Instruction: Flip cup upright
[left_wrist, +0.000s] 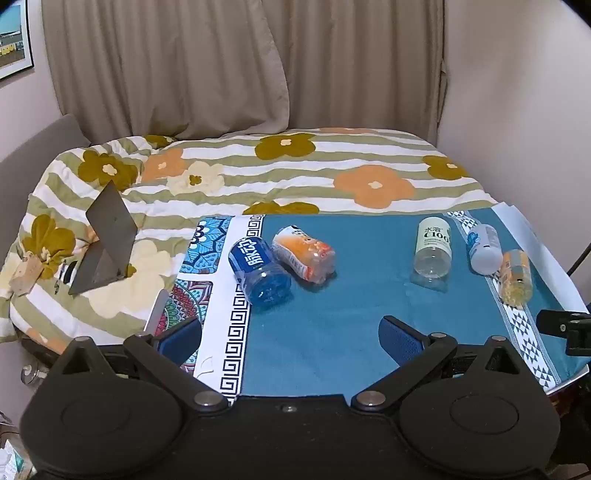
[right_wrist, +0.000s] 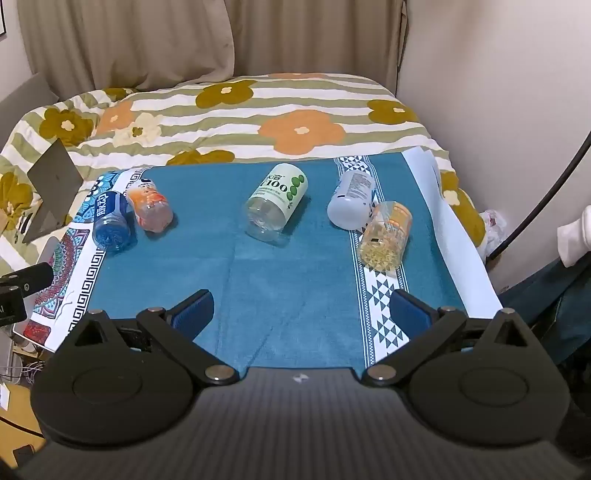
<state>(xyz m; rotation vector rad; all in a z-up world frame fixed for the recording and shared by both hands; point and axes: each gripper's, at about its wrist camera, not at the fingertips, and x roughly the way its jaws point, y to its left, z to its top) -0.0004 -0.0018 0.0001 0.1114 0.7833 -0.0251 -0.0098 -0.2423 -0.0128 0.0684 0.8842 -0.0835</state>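
Note:
Several cut-off bottle cups lie on their sides on a blue cloth. A blue cup touches an orange cup at the left. A clear cup with a pale C100 label lies in the middle. A white cup and a yellow cup lie at the right. My left gripper is open and empty, near the cloth's front edge. My right gripper is open and empty, short of the cups.
A bed with a flowered quilt lies behind the cloth. An open grey laptop stands on the quilt at the left. A wall closes the right side. A black clamp sticks in at the right edge.

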